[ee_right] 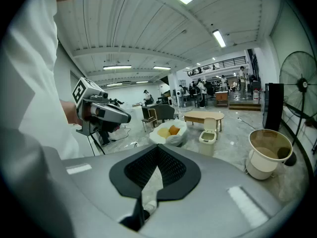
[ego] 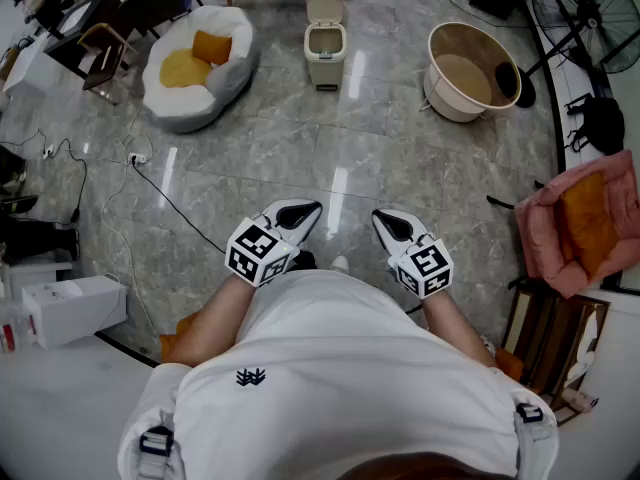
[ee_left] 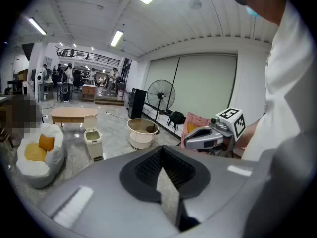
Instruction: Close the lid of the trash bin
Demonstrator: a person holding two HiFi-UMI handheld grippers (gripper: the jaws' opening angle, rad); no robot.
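Left hand-held gripper (ego: 312, 210) and right hand-held gripper (ego: 382, 218) closed, empty; marble floor (ego: 300, 148); trash bin (ego: 325, 56) with lid (ego: 325, 7) raised.

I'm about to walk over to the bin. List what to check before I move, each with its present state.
1. Trash bin located: ok, upright, straight ahead across the floor.
2. Lid needs closing: ok, it stands open.
3. Left tool free: ok, jaws together on nothing.
4. Right tool free: ok, jaws together on nothing.
5. Bin within reach: not ok, far from both tools.
6. Cable off the direct line: ok, it lies to the left.
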